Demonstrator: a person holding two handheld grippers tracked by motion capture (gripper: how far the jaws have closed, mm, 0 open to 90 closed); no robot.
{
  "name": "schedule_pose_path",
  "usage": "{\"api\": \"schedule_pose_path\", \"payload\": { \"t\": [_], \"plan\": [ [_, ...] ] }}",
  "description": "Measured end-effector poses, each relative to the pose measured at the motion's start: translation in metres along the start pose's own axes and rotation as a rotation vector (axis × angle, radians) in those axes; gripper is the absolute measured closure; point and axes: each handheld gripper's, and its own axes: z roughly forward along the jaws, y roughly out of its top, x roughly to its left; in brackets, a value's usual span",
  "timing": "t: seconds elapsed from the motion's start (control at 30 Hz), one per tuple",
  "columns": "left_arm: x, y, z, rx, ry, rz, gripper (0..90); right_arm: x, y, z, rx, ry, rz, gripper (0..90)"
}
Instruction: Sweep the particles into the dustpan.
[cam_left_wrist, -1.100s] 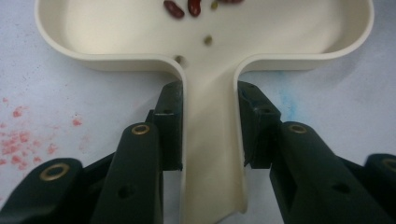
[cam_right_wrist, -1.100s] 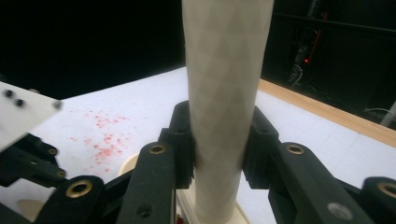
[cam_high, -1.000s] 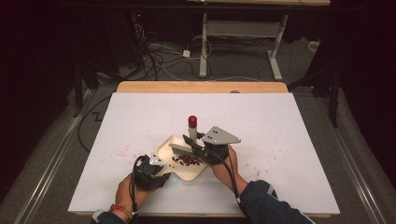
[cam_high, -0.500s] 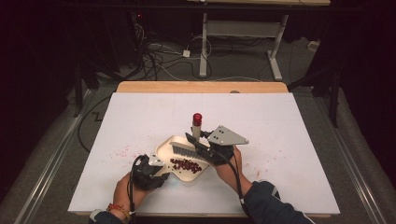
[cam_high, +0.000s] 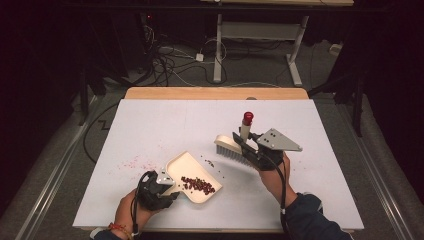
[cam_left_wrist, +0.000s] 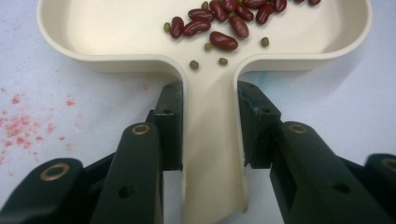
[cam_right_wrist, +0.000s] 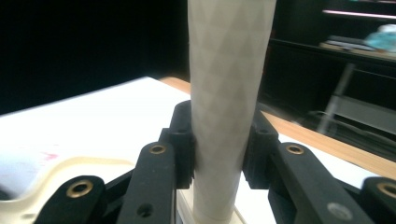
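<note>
At the lower centre of the high view, the left gripper (cam_high: 159, 189) has its fingers clamped on the handle of the cream plastic dustpan (cam_high: 192, 176); tilting it could spill the dark red beans (cam_high: 197, 184). Farther up, right of centre, the right gripper (cam_high: 255, 152) grips the pale red-capped brush (cam_high: 235, 146), lifted off the white counter (cam_high: 150, 130); loose beans (cam_high: 208, 162) may be missed.

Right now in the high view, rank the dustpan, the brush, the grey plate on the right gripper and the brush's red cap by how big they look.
1. Dustpan
2. Brush and grey plate: too alike to rank, and the gripper hides part of the brush.
3. Red cap
</note>
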Motion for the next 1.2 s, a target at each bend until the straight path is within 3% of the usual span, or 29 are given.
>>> {"api": "schedule_pose_path", "payload": {
  "t": [0.1,0.2,0.43,0.57,0.7,0.83,1.1,1.13,1.2],
  "plan": [
    [0.0,0.001,0.001,-0.003,-0.004,0.003,63.6,-0.006,-0.006,0.006,0.007,-0.036,0.015,70.2],
    [0.001,0.002,0.003,-0.002,-0.008,0.0,63.6,-0.007,-0.009,0.016,0.015,-0.043,0.024,70.3],
    [0.007,0.006,0.003,-0.006,-0.016,-0.01,63.6,0.01,-0.018,0.048,0.019,-0.055,0.0,70.3],
    [0.009,0.005,0.005,-0.007,-0.018,-0.02,63.5,0.026,-0.018,0.056,0.017,-0.011,-0.032,70.2],
    [0.015,0.006,0.004,-0.009,0.004,-0.035,63.5,0.032,-0.019,0.055,0.002,0.022,0.008,70.1],
    [0.024,0.005,0.004,-0.014,0.011,-0.063,63.6,0.036,-0.019,0.046,0.008,0.068,0.017,70.1],
    [0.025,0.006,0.006,-0.008,0.018,-0.058,63.5,0.053,-0.017,0.038,0.017,0.135,0.022,70.2],
    [0.024,0.007,0.005,-0.008,0.017,-0.053,63.5,0.057,-0.014,0.035,0.013,0.171,0.034,70.3],
    [0.023,0.007,0.005,-0.007,0.015,-0.049,63.5,0.061,-0.011,0.032,0.01,0.185,0.022,70.3]
  ]
}}
